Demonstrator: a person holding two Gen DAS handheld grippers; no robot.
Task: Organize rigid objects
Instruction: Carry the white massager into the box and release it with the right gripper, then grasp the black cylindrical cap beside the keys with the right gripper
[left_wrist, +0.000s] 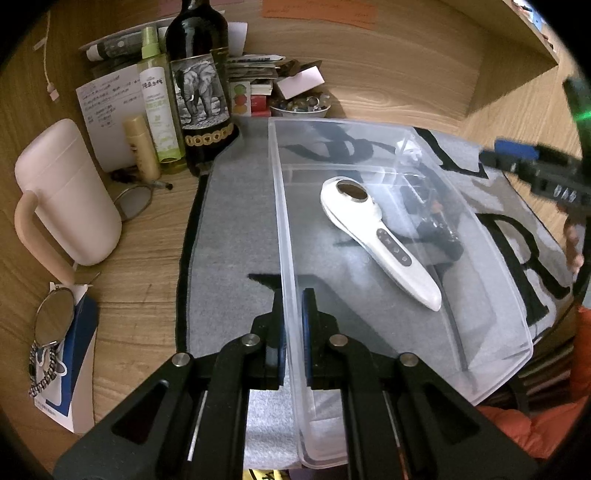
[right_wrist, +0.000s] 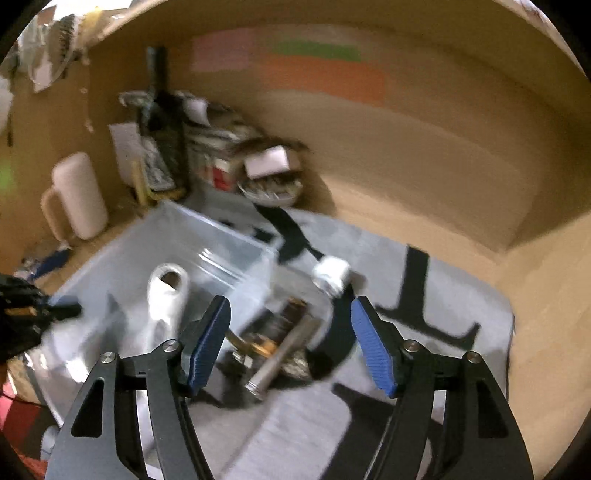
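A wood-grain desk (left_wrist: 140, 280) fills the scene, closed in behind by a back panel (left_wrist: 388, 74) of the same wood that carries orange (right_wrist: 328, 79), green and pale pink paper notes. To the right of that panel a side wall (left_wrist: 517, 48) of matching wood juts forward. Below the panel a grey mat (left_wrist: 229, 236) with large black letters covers the desk, under warm, dim, probably indoor light.
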